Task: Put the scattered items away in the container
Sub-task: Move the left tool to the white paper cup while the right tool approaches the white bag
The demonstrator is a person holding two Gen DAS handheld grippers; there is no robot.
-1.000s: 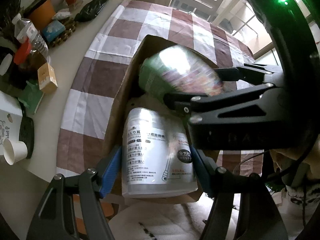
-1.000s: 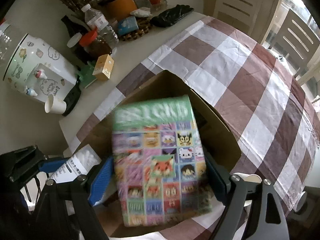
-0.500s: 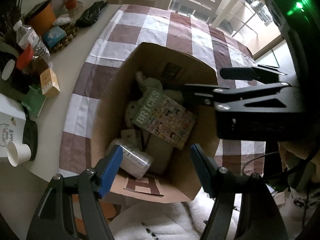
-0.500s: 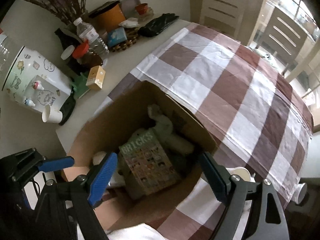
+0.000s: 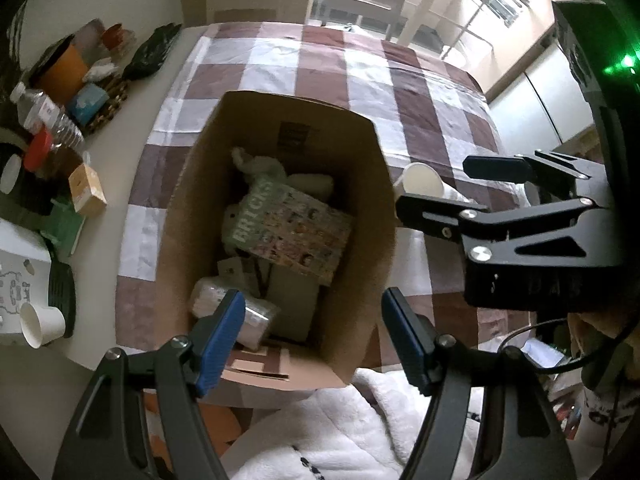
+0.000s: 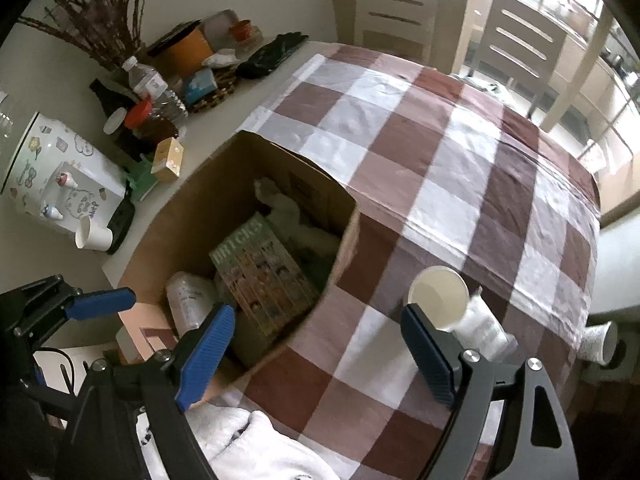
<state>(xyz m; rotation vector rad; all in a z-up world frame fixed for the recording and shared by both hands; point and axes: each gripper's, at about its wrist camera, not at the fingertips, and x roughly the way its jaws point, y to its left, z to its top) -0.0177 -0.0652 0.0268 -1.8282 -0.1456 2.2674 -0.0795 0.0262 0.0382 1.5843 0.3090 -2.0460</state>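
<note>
"BRICKS" box (image 5: 288,232) lies inside cardboard box (image 5: 380,216) on checked tablecloth (image 6: 460,168); chairs (image 6: 516,40) beyond. Left gripper (image 5: 312,340) and right gripper (image 6: 316,352) both gape, empty.

Daylight pours in from the windows (image 6: 560,20) at the far right, blown out to white. The cardboard box (image 5: 192,200) is dim and shadowed inside. Both fisheye views bend strongly toward black corners, slightly soft throughout.
</note>
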